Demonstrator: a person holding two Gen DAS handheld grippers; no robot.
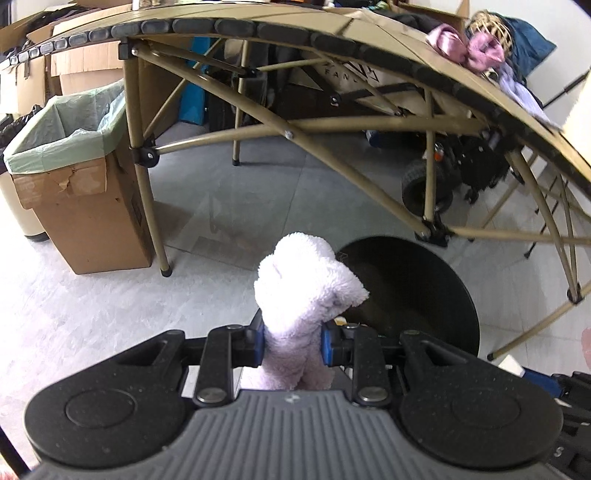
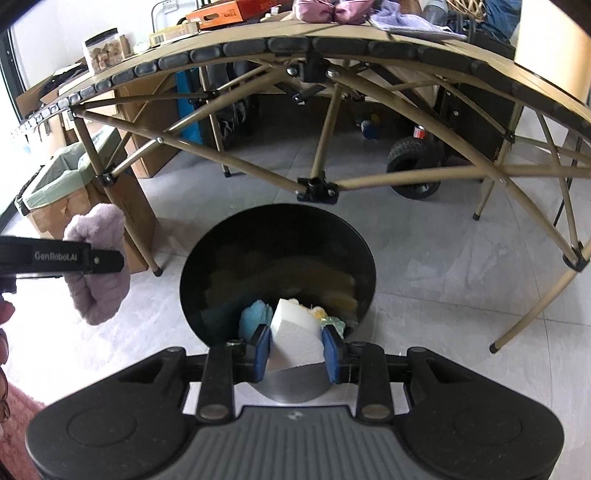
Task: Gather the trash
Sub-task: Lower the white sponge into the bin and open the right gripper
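Observation:
My left gripper (image 1: 291, 345) is shut on a fluffy pale-lilac cloth (image 1: 308, 291) that sticks up between its blue pads. It hangs over the floor just left of a round black bin (image 1: 443, 295). In the right wrist view the same cloth (image 2: 98, 266) and the left gripper's black finger show at the left edge. My right gripper (image 2: 295, 350) is shut on a white foam block (image 2: 295, 332), held over the near rim of the black bin (image 2: 229, 243). Inside the bin lie a blue scrap (image 2: 253, 317) and yellowish bits.
A tan folding table (image 1: 332, 33) spans the back, its crossed legs (image 2: 317, 188) reaching down close behind the bin. A cardboard box with a green liner (image 1: 74, 147) stands at the left by a table leg. A black wheeled cart (image 1: 424, 188) sits under the table.

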